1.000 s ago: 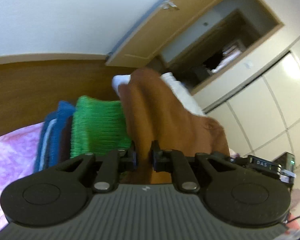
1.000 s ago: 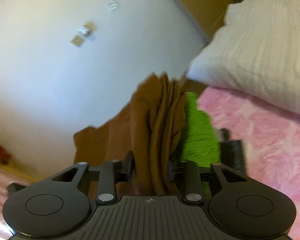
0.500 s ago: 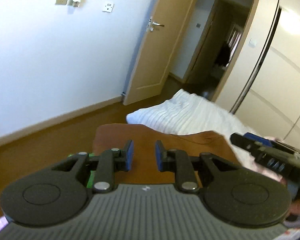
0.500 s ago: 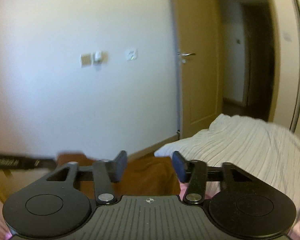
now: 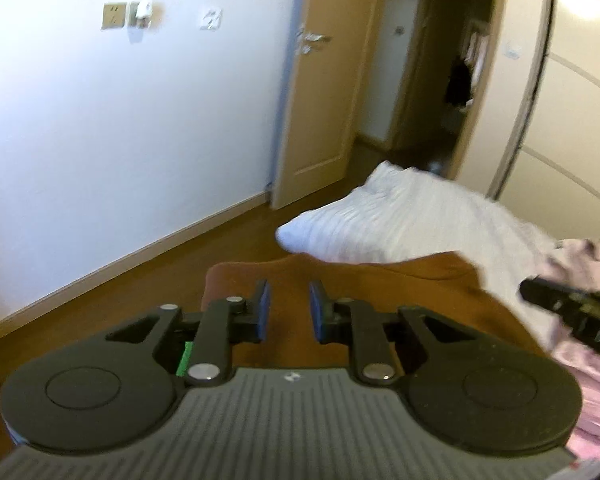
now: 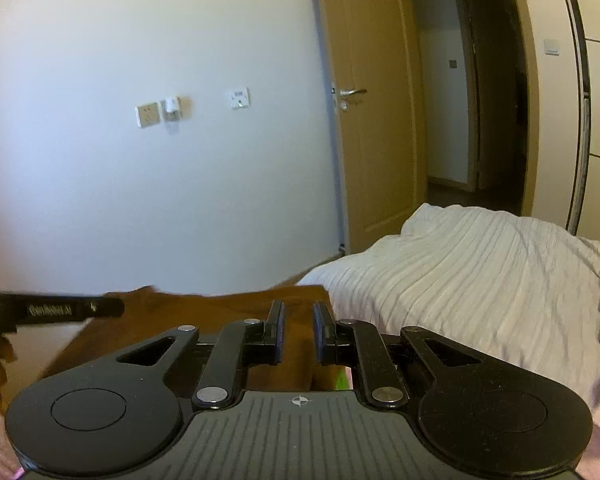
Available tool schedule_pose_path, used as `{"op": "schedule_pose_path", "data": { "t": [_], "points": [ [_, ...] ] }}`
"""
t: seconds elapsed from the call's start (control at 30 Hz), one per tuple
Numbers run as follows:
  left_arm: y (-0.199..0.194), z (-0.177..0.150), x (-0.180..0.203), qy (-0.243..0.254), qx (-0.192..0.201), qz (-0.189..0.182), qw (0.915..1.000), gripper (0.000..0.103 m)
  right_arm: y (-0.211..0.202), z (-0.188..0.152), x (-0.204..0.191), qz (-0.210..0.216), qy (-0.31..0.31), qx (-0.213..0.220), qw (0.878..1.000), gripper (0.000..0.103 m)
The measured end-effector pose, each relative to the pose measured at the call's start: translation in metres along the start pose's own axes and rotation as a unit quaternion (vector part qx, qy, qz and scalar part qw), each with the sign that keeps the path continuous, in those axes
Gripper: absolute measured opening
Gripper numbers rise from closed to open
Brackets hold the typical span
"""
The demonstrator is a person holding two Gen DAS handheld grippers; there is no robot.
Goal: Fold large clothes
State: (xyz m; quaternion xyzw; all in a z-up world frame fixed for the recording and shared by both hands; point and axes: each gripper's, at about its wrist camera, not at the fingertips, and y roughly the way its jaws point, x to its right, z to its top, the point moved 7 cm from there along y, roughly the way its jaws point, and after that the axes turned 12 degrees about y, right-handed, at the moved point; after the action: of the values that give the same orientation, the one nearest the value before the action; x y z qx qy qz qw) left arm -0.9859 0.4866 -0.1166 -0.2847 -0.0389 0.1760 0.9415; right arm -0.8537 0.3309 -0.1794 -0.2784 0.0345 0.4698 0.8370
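A second ago we had the brown garment bunched upright in both tongs beside a green knit; now it lies flat on the bed, spread below us next to the white pillow, and both views have swung level toward the wall and the door.

On the left tongs' arm, seen from the right view, pale lettering shows but blurs too much to read; the right tongs' arm shows letters like "DAS".

Our left tongs stand a narrow gap apart, empty, above the garment. Our right tongs have just been closing, now nearly together with nothing between them.
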Motion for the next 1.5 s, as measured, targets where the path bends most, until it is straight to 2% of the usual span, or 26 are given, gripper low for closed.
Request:
{"op": "schedule_pose_path", "data": {
  "t": [0.07, 0.17, 0.27, 0.4, 0.5, 0.57, 0.6, 0.63, 0.7, 0.77, 0.97, 1.03, 1.1, 1.17, 1.3, 1.5],
  "points": [
    [-0.031, -0.008, 0.012, 0.013, 0.011, -0.012, 0.9998, 0.017, -0.032, -0.009, -0.005, 0.014, -0.006, 0.005, 1.000, 0.010],
    [-0.052, -0.028, 0.036, 0.034, 0.009, -0.022, 0.9991, 0.017, -0.056, -0.034, -0.020, 0.026, -0.031, 0.002, 0.999, 0.010],
    [-0.039, -0.054, 0.050, 0.048, -0.029, -0.013, 0.9983, 0.018, -0.037, -0.062, -0.028, -0.007, -0.071, -0.028, 0.997, 0.010],
    [-0.024, -0.060, 0.049, 0.038, -0.040, 0.008, 0.9984, 0.019, -0.008, -0.067, -0.028, -0.027, -0.096, -0.040, 0.994, 0.010],
    [-0.038, -0.051, 0.047, 0.023, -0.053, 0.015, 0.9982, 0.018, -0.011, -0.058, -0.031, -0.027, -0.095, -0.050, 0.994, 0.010],
    [-0.060, -0.046, 0.048, 0.019, -0.048, 0.017, 0.9985, 0.020, -0.032, -0.052, -0.033, -0.026, -0.081, -0.045, 0.995, 0.015],
    [-0.075, -0.044, 0.049, 0.022, -0.045, 0.022, 0.9985, 0.025, -0.047, -0.048, -0.035, -0.022, -0.070, -0.038, 0.997, 0.026],
    [-0.090, -0.045, 0.048, 0.023, -0.045, 0.025, 0.9984, 0.033, -0.061, -0.046, -0.036, -0.017, -0.061, -0.034, 0.997, 0.048],
    [-0.118, -0.046, 0.051, 0.019, -0.050, 0.027, 0.9982, 0.038, -0.095, -0.048, -0.038, -0.007, -0.039, -0.035, 0.999, 0.068],
    [-0.147, -0.054, 0.055, 0.012, -0.056, 0.031, 0.9979, 0.040, -0.131, -0.054, -0.045, 0.011, -0.029, -0.034, 0.999, 0.069],
    [-0.234, -0.093, 0.079, 0.008, -0.083, 0.036, 0.9958, 0.049, -0.221, -0.077, -0.054, 0.031, -0.006, -0.075, 0.997, 0.069],
    [-0.265, -0.106, 0.090, 0.007, -0.091, 0.032, 0.9953, 0.052, -0.251, -0.084, -0.058, 0.031, -0.005, -0.089, 0.996, 0.069],
    [-0.291, -0.115, 0.100, 0.008, -0.091, 0.035, 0.9952, 0.061, -0.277, -0.092, -0.060, 0.027, -0.003, -0.104, 0.994, 0.070],
    [-0.318, -0.123, 0.111, 0.007, -0.089, 0.034, 0.9954, 0.065, -0.302, -0.101, -0.061, 0.021, 0.000, -0.117, 0.993, 0.070],
    [-0.355, -0.139, 0.128, 0.004, -0.091, 0.028, 0.9954, 0.066, -0.343, -0.119, -0.060, 0.019, 0.008, -0.130, 0.991, 0.070],
    [-0.389, -0.163, 0.149, 0.004, -0.096, 0.029, 0.9949, 0.067, -0.378, -0.135, -0.059, 0.019, -0.001, -0.140, 0.990, 0.070]
  ]
}}
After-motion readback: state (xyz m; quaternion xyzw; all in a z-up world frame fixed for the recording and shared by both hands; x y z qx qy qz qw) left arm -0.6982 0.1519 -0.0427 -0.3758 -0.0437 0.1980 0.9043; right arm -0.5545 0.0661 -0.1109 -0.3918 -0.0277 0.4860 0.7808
